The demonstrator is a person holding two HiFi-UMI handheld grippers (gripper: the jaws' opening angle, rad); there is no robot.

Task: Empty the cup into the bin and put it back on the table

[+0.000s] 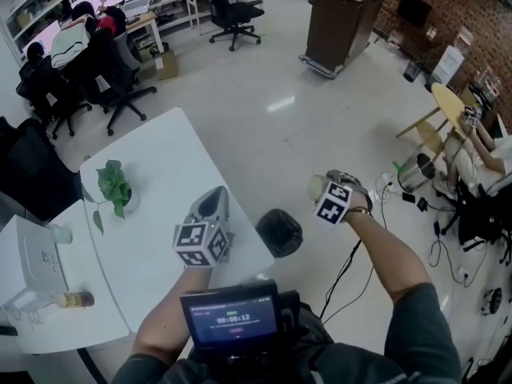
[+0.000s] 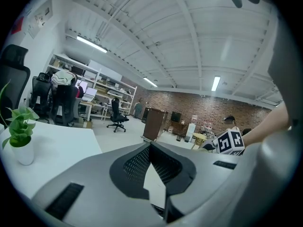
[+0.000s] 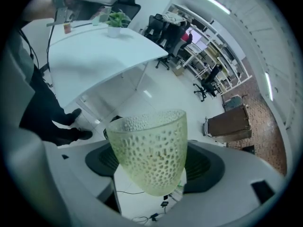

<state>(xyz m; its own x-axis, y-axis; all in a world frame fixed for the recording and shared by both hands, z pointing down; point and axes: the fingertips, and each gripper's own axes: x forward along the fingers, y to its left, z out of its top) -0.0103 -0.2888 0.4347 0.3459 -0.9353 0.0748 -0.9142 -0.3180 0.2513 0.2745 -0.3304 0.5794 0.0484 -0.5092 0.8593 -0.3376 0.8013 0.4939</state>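
Observation:
A pale yellow-green dimpled cup (image 3: 150, 148) sits between the jaws of my right gripper (image 3: 151, 162), which is shut on it. In the head view the cup (image 1: 317, 187) and right gripper (image 1: 330, 190) hang over the floor, just right of and above the black bin (image 1: 278, 232). The bin stands on the floor by the corner of the white table (image 1: 160, 174). Whether the cup holds anything cannot be told. My left gripper (image 1: 213, 208) hovers over the table's near corner; in its own view the left gripper (image 2: 150, 144) has its pads meeting at the tips, nothing between them.
On the table are a small potted plant (image 1: 114, 186), a white device (image 1: 36, 258) and a bottle (image 1: 74, 299). Cables and a metal pot (image 1: 416, 170) lie on the floor at right. A brown cabinet (image 1: 340, 18) and office chairs (image 1: 108, 78) stand farther off.

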